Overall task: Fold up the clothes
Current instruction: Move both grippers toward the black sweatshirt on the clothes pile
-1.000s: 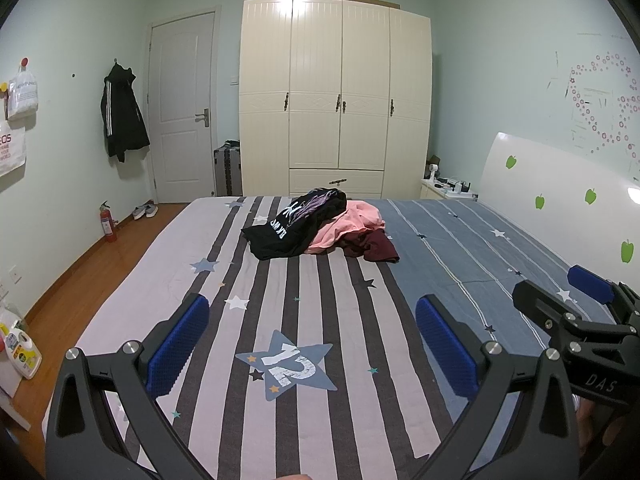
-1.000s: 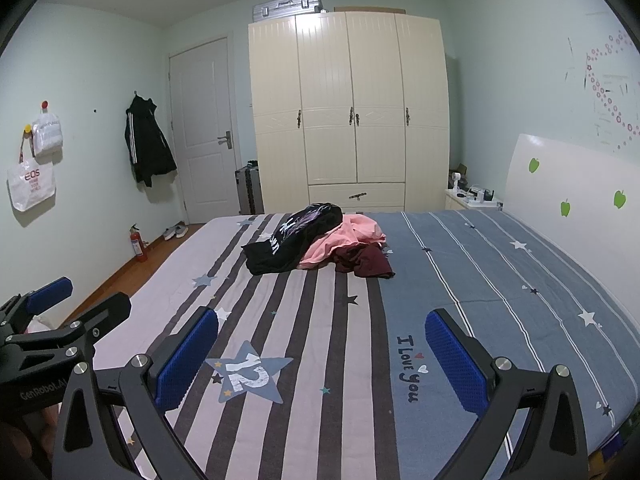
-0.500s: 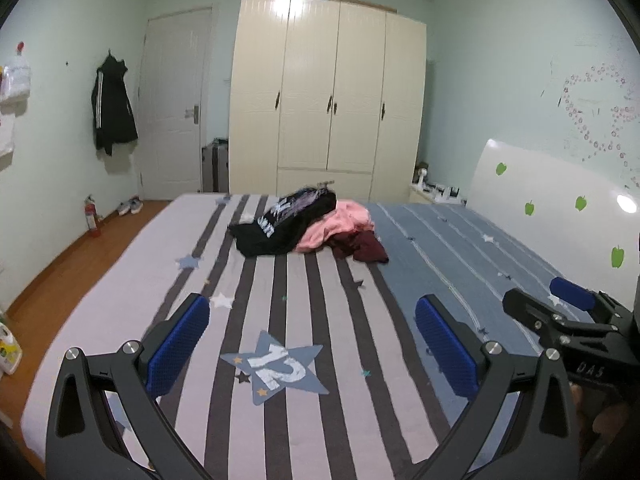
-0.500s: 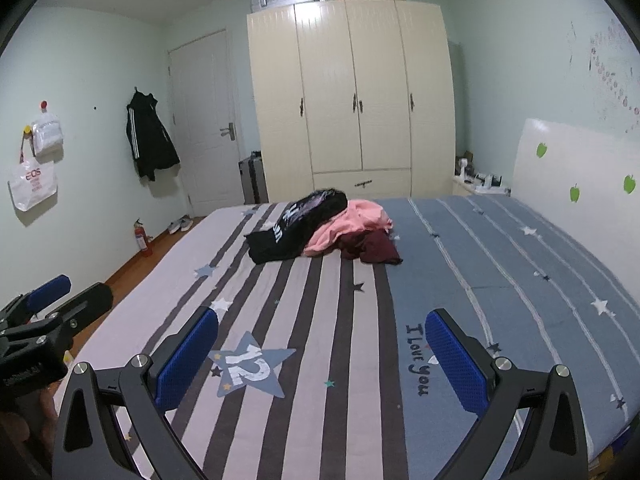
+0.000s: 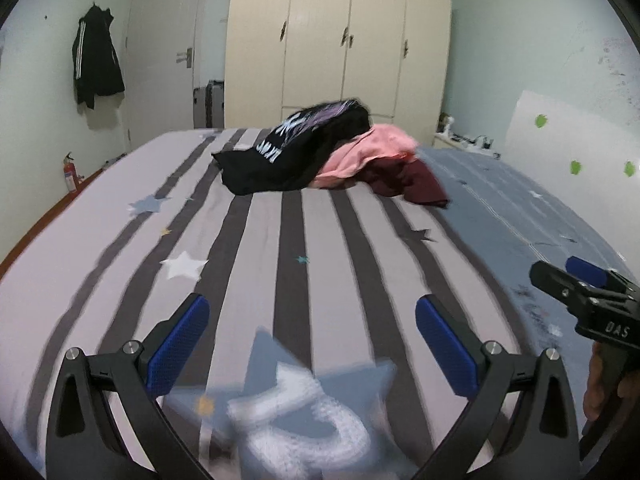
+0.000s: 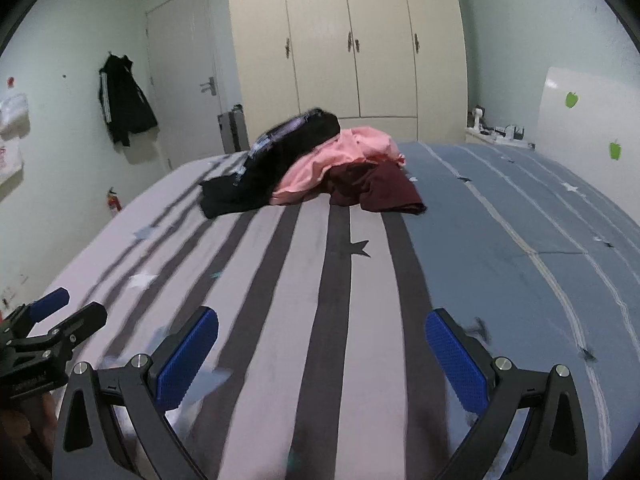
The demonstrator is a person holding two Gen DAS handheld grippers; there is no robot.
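Observation:
A heap of clothes lies on the far half of the bed: a black printed garment, a pink one and a dark maroon one. My left gripper hovers low over the striped bedspread, open and holding nothing, well short of the heap. My right gripper is open too, also empty, over the stripes. Each gripper shows at the edge of the other's view, held by a hand.
A cream wardrobe and a white door stand beyond the bed. A black jacket hangs on the left wall, with a fire extinguisher on the floor below. The white headboard and a nightstand lie at the right.
Both grippers have moved forward and lower over the bed, so the clothes heap looks nearer and larger. Their jaws stay open.

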